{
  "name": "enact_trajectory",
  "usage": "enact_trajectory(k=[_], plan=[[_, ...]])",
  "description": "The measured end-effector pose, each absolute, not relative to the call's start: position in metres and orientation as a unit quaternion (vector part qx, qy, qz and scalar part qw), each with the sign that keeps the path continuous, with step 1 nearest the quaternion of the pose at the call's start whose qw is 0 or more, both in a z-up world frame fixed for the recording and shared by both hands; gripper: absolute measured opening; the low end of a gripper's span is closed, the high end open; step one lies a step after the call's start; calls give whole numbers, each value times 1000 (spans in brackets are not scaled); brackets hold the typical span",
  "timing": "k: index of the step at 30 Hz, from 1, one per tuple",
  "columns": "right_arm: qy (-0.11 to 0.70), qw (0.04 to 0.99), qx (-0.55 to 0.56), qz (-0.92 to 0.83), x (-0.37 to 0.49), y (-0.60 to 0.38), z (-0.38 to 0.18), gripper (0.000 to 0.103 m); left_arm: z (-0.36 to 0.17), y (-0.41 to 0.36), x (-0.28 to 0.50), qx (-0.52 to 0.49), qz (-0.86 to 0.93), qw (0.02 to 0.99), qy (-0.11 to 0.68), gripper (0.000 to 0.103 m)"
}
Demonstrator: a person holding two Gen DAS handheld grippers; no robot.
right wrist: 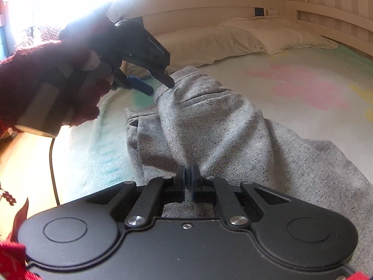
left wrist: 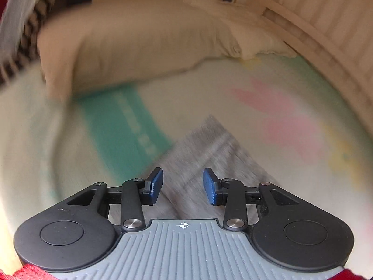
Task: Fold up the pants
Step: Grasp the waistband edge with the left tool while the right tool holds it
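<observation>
The grey speckled pants point(right wrist: 209, 121) lie bunched on a pastel bed sheet point(right wrist: 303, 74). My right gripper point(right wrist: 189, 177) is shut on a fold of the pants and holds it lifted. My left gripper point(left wrist: 183, 182) is open and hovers just above a corner of the pants point(left wrist: 205, 144), with nothing between its blue pads point(left wrist: 156, 182). In the right wrist view the left gripper point(right wrist: 156, 86) is held by a hand in a red sleeve at the pants' far end, near the waistband.
Cream pillows point(left wrist: 139, 37) lie at the head of the bed, also in the right wrist view point(right wrist: 233, 39). A slatted wooden bed frame point(left wrist: 326, 35) runs along the right side. A dark cable point(right wrist: 52, 163) hangs at the bed's left edge.
</observation>
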State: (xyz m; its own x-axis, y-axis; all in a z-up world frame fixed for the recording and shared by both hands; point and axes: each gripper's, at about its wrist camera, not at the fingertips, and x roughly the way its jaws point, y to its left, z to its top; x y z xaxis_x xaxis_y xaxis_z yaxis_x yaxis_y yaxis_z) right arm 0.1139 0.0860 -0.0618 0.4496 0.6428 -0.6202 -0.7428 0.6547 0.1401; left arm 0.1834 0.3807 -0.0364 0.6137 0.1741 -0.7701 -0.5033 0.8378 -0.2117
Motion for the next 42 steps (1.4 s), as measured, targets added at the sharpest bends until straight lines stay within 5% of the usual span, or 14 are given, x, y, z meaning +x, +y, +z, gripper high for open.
enact_trajectory(k=[3, 5, 7, 20, 22, 23, 25, 37, 42], plan=[[332, 846, -74, 411, 116, 86, -61, 10, -30, 381, 192, -184, 192, 885, 381, 44], [333, 845, -74, 412, 118, 86, -62, 10, -30, 381, 200, -171, 174, 889, 387, 61], [333, 844, -75, 413, 119, 85, -62, 10, -33, 383, 210, -157, 149, 892, 397, 67], [344, 839, -75, 414, 123, 85, -68, 10, -47, 378, 226, -90, 61, 887, 449, 66], [344, 840, -76, 413, 124, 85, -68, 10, -49, 373, 225, -78, 57, 888, 450, 55], [344, 840, -76, 413, 124, 85, -68, 10, -49, 371, 224, -75, 56, 888, 450, 30], [344, 841, -77, 412, 124, 86, -67, 10, -47, 365, 223, -60, 48, 888, 454, 8], [301, 848, -56, 432, 105, 83, -31, 7, 16, 362, 202, -3, 42, 892, 450, 5], [306, 834, -97, 450, 92, 108, -43, 7, -17, 380, 196, -17, 58, 871, 487, 6]])
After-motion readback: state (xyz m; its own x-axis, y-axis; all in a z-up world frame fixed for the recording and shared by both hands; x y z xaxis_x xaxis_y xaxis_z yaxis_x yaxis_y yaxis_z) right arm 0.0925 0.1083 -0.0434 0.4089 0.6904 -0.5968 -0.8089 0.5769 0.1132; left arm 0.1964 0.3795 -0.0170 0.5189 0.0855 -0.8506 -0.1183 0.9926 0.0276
